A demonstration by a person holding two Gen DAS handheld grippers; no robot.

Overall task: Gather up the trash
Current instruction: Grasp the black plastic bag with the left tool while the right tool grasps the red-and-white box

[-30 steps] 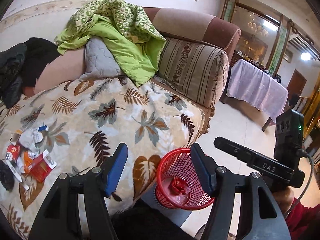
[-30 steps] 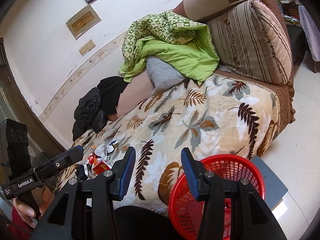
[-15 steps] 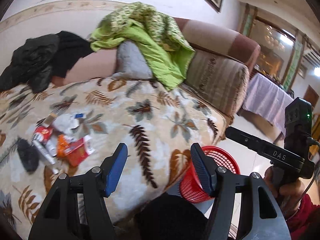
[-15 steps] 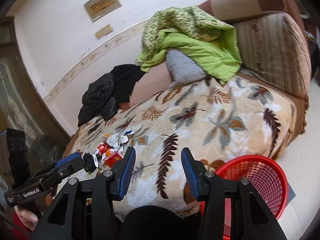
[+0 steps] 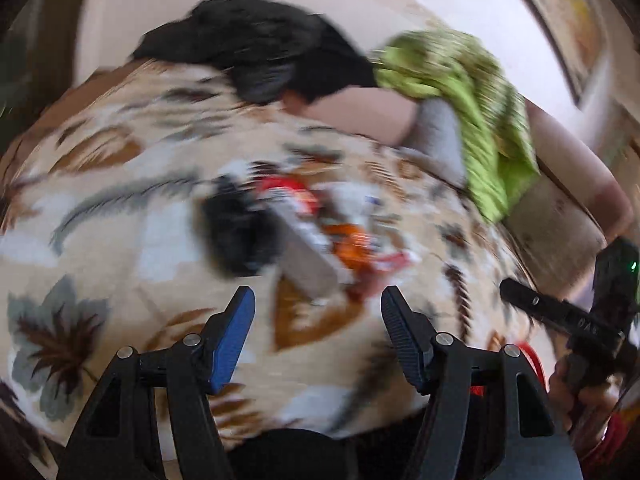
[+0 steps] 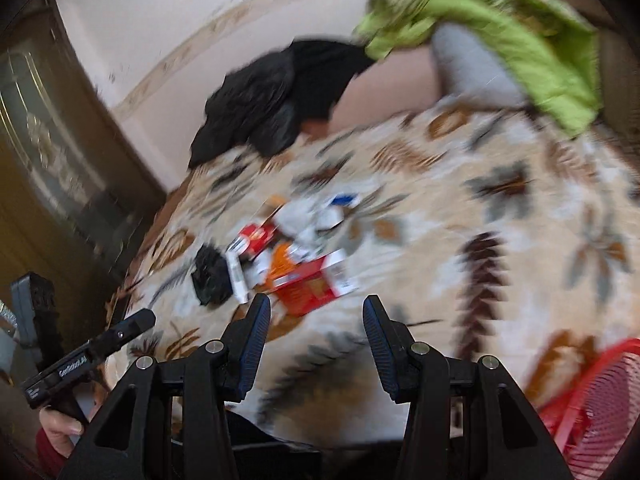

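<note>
A pile of trash [image 5: 316, 232] lies on the leaf-patterned blanket [image 5: 120, 208]: a red box [image 6: 308, 284], a flat grey-white pack [image 5: 308, 260], orange and white wrappers and a crumpled black piece [image 6: 210, 278]. Both views are blurred. My left gripper [image 5: 316, 300] is open and empty, just short of the pile. My right gripper [image 6: 316, 308] is open and empty, near the red box. The red mesh basket [image 6: 596, 404] sits low at the right edge of the right wrist view.
A black jacket [image 6: 276, 100] and a green quilt [image 6: 500, 28] over a grey cushion [image 6: 472, 64] lie at the back of the sofa. A dark wooden door [image 6: 48, 168] stands at the left. The other gripper shows in each view's lower corner.
Both grippers have swung left, away from the red basket and toward the trash pile, which now sits just ahead of the fingers. Both stay open.
</note>
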